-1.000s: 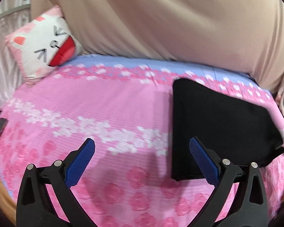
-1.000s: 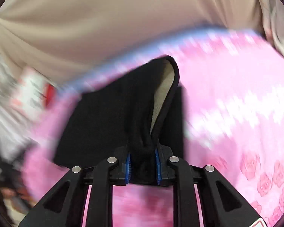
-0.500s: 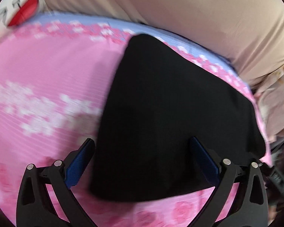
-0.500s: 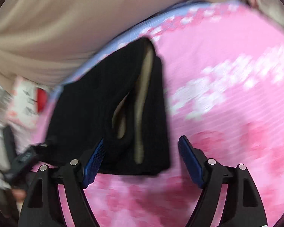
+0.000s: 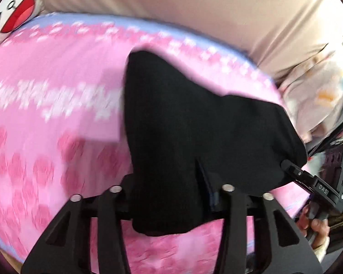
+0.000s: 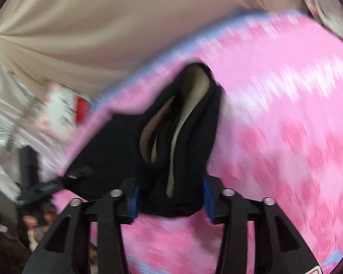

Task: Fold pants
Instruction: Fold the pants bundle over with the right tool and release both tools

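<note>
Both grippers have come down onto the near edge of the black pants (image 5: 194,123) since a second ago, when the left one hung wide over bare bedspread and the right one alone pinched a fold.

At far left of the left wrist view, a cat-face cushion (image 5: 13,13) sits at the head of the pink floral bedspread (image 5: 45,125), against a beige drape (image 5: 171,2). The pants lie folded on the bedspread, right of centre, their near hem bunched up between the fingers of the left gripper (image 5: 171,203). Its jaws are closing, with a thick wad of black cloth between them; the cloth hides the pads, so I cannot tell whether they press on it yet. At lower right a hand (image 5: 317,230) holds the right gripper's handle, whose tip reaches the right corner of the pants.

In the right wrist view, the right gripper (image 6: 171,199) has its jaws closing too, at a middling width. Both blue pads (image 6: 207,197) touch a bundle of pants layers showing a pale lining (image 6: 187,114). Everything is blurred by motion.
</note>
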{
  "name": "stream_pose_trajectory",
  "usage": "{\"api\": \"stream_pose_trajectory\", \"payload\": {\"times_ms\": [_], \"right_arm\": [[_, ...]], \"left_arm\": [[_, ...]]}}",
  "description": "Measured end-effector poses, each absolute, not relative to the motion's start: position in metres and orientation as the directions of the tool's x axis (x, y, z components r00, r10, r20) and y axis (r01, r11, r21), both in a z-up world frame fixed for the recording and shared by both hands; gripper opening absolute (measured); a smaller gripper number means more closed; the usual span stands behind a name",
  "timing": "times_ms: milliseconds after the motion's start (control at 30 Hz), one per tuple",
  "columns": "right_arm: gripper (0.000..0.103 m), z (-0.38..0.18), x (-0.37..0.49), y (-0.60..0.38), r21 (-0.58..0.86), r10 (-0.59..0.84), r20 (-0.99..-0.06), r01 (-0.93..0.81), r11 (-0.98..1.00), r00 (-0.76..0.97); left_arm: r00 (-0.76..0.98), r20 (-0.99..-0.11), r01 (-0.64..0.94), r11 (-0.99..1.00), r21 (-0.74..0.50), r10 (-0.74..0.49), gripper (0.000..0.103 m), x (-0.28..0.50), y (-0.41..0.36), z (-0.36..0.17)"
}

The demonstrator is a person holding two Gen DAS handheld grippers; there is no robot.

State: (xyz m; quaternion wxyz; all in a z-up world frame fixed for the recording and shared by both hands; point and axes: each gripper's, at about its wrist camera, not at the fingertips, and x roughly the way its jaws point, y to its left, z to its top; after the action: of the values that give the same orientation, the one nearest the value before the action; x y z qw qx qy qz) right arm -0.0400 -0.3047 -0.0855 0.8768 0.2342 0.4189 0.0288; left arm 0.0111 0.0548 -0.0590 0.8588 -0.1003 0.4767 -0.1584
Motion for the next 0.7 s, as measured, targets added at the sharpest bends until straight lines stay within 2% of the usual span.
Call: {"api": "stream_pose_trajectory", "payload": {"times_ms": [33, 100, 167, 200, 233, 300, 367, 433, 533, 567, 633, 700], "right_arm": [[0.047, -0.094, -0.048, -0.31, 0.446, 0.237, -0.729, 0.184, 0.876, 0.642], [0.044, -0.083, -0.068, -0.321, 0.545, 0.269, -0.643, 0.182, 0.818, 0.717], [0.006, -0.048, -0.077, -0.309, 0.431, 0.16, -0.605, 0.153, 0.889, 0.78], [0.005, -0.027, -0.076, -0.298, 0.349, 0.097, -0.588, 0.144, 0.926, 0.803], [0.004, -0.014, -0.074, -0.29, 0.307, 0.082, -0.57, 0.12, 0.944, 0.817], [0.001, 0.008, -0.052, -0.264, 0.245, 0.117, -0.54, 0.023, 0.969, 0.833], [0.001, 0.007, -0.019, -0.245, 0.206, 0.14, -0.564, -0.025, 0.978, 0.814], [0.001, -0.011, 0.02, -0.233, 0.192, 0.153, -0.617, -0.04, 0.981, 0.772], [0.0, -0.055, 0.066, -0.242, 0.091, 0.024, -0.732, 0.063, 0.994, 0.68], [0.0, -0.071, 0.072, -0.255, 0.109, 0.022, -0.757, 0.092, 0.99, 0.653], [0.0, -0.071, 0.059, -0.275, 0.264, 0.118, -0.728, 0.117, 0.957, 0.676], [0.002, -0.054, 0.04, -0.266, 0.265, 0.11, -0.699, 0.112, 0.958, 0.707]], "left_arm": [[0.5, -0.789, 0.166, 0.933, -0.318, -0.358, 0.051, 0.008, 0.057, -0.06], [0.545, -0.774, 0.142, 0.945, -0.293, -0.322, 0.049, 0.0, 0.061, -0.045], [0.688, -0.692, 0.136, 0.976, -0.173, -0.218, 0.05, -0.014, 0.061, -0.005], [0.768, -0.623, 0.118, 0.989, -0.092, -0.149, 0.058, -0.021, 0.057, 0.019], [0.806, -0.58, 0.106, 0.993, -0.058, -0.12, 0.076, -0.023, 0.053, 0.032], [0.861, -0.504, 0.074, 0.997, -0.002, -0.065, 0.094, -0.014, 0.037, 0.05], [0.849, -0.526, 0.077, 0.997, 0.02, -0.055, 0.092, 0.011, 0.016, 0.047], [0.786, -0.615, 0.096, 0.995, 0.018, -0.064, 0.092, 0.041, -0.003, 0.026], [0.688, -0.725, 0.089, 0.994, 0.07, -0.011, 0.092, 0.081, -0.019, -0.029], [0.666, -0.745, 0.075, 0.992, 0.1, 0.025, 0.093, 0.089, -0.02, -0.044], [0.639, -0.769, 0.073, 0.995, 0.071, 0.008, 0.093, 0.089, -0.012, -0.06], [0.653, -0.757, 0.069, 0.995, 0.068, 0.007, 0.093, 0.086, -0.007, -0.059]]}}
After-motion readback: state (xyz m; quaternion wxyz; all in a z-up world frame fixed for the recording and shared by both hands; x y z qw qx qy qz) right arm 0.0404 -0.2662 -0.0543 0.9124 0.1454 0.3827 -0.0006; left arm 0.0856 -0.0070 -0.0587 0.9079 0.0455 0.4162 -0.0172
